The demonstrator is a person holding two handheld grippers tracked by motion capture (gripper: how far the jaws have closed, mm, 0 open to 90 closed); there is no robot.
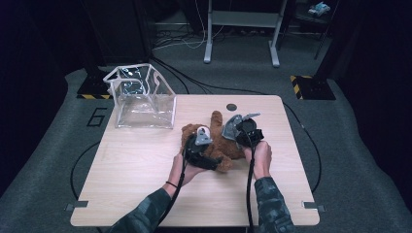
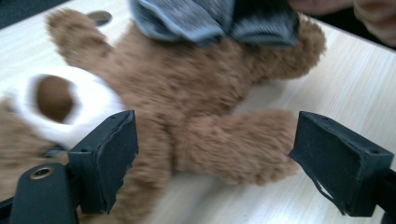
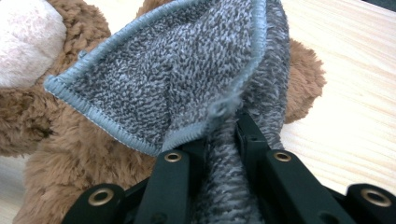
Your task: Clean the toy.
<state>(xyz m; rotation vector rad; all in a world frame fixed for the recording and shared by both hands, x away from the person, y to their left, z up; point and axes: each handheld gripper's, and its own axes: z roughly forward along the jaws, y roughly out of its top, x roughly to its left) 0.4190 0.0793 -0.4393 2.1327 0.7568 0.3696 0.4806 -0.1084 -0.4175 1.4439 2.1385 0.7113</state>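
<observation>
We pinch the grey knitted cloth (image 3: 187,79) over the brown plush teddy bear (image 2: 187,107) with right jaws; left jaws wide, next grip its limb.

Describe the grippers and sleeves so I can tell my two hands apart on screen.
Both grippers are black, each trailing a black cable toward the person. The left gripper has a pale plate on top; the right gripper carries a grey three-cornered plate. Their jaws end in square black pads. Both sleeves are dark camouflage, and a thin dark band circles the left wrist.

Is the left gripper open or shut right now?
Open. In its own view the left gripper has its jaws spread wide, with the teddy bear's limb lying between them and neither pad pressing on it.
</observation>
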